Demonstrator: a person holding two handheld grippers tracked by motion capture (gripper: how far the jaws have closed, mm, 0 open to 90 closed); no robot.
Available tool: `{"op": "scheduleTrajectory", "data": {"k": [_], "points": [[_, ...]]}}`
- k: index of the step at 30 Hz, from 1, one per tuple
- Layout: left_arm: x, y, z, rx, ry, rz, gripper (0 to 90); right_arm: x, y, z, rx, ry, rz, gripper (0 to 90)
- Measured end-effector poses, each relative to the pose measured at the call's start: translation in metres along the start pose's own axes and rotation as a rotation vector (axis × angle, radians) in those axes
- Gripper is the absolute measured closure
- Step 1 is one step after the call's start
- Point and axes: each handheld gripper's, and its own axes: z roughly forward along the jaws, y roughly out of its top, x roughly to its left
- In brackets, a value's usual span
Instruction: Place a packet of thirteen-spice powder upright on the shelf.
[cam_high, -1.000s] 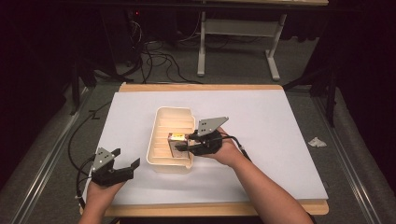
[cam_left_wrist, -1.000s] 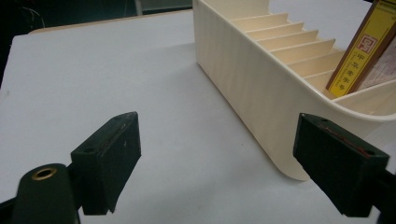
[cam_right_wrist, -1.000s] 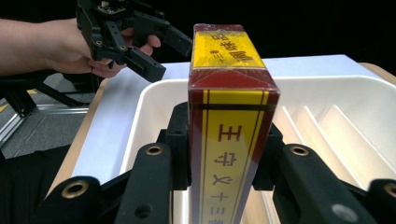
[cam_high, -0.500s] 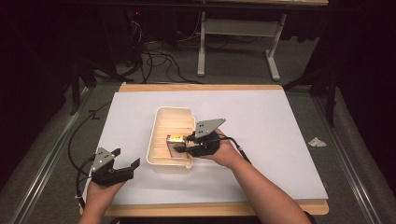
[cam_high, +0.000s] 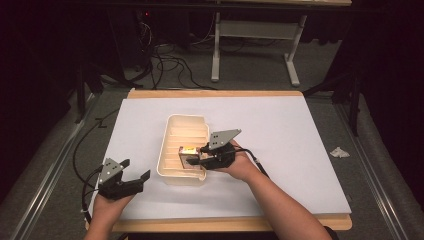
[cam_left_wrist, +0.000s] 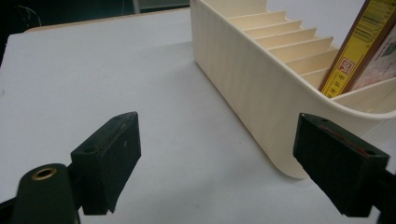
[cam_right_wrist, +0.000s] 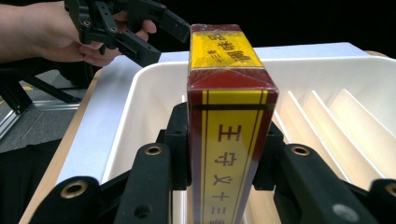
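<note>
Seemingly shrink-wrapped box (cam_right_wrist: 231, 126) (maroon, yellow)

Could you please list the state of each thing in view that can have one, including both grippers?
Right gripper: shut on the red and yellow box.
Red and yellow box: upright, held over the near end of the tray.
Cream slotted tray: standing on the white table sheet, far slots empty.
Left gripper: open, nothing between its jaws, beside the tray.
White table sheet: flat.
</note>
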Motion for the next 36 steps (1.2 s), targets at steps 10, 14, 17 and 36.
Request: {"op": "scheduleTrajectory", "data": {"k": [10, 14, 17, 36], "points": [[0.0002, 0.0002, -0.0002, 0.000, 0.000, -0.002, 15.5, -0.0002, -0.0038, 0.0018, 0.010, -0.011, 0.004, 66.0], [0.0002, 0.0003, -0.0003, -0.001, 0.000, -0.002, 15.5, -0.0002, -0.0061, 0.0025, 0.016, -0.014, 0.013, 65.6], [0.0002, 0.0003, -0.0004, -0.001, 0.000, -0.002, 15.5, -0.0001, -0.0063, 0.0026, 0.021, -0.016, 0.008, 65.4], [0.0001, 0.0000, -0.0001, 0.000, 0.001, -0.003, 15.5, 0.0040, -0.0084, 0.0034, 0.024, -0.036, 0.007, 57.9]]}}
